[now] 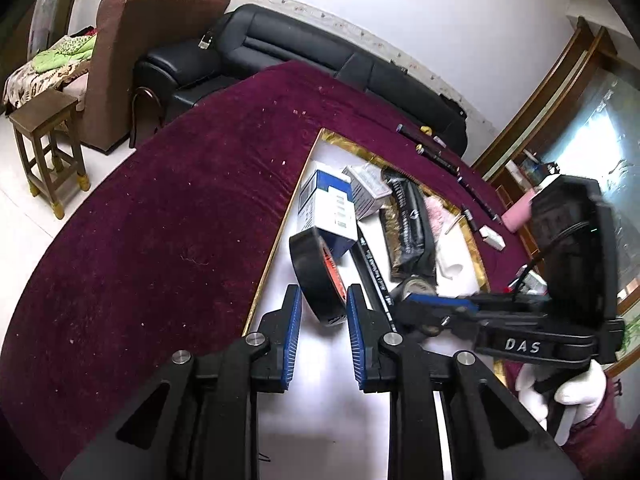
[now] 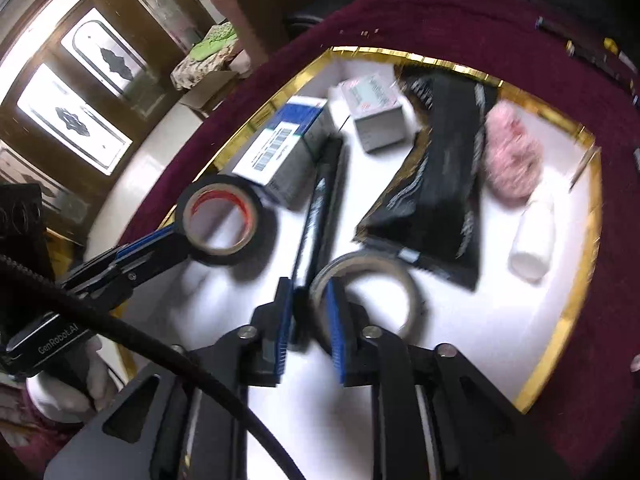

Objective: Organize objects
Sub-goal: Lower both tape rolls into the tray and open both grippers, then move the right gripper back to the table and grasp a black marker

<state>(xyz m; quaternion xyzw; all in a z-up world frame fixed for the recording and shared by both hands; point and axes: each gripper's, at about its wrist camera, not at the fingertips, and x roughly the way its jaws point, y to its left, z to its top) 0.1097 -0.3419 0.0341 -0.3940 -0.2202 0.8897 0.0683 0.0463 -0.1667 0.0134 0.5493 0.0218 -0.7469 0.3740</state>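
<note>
A white tray with a gold rim [image 1: 280,224] is seen on a tabletop covered with dark maroon cloth [image 1: 160,220], and the objects to be organized are gathered inside it. A black roll of tape with a red core [image 1: 316,276] stands tilted on its edge near the tray's left rim, just in front of a blue-and-white cardboard box [image 1: 328,208].

The roll's lower edge is framed by the blue pads of the left tongs [image 1: 323,300], which are set only narrowly apart. It cannot be told whether the pads press on it.

In the blurred right wrist view, the right tongs [image 2: 308,292] are likewise held at a narrow gap. The near end of a slim black bar [image 2: 320,200] and the left rim of a pale ring of tape [image 2: 368,264] are seen between the pads. Whether either is gripped cannot be made out.

Farther back in the tray, a small grey-and-white box [image 2: 374,116], a black pouch edged in gold [image 2: 440,184], a pink fluffy item [image 2: 510,152] and a white plastic bottle [image 2: 534,240] are laid. The right tongs are carried by a white-gloved hand [image 1: 568,392].
</note>
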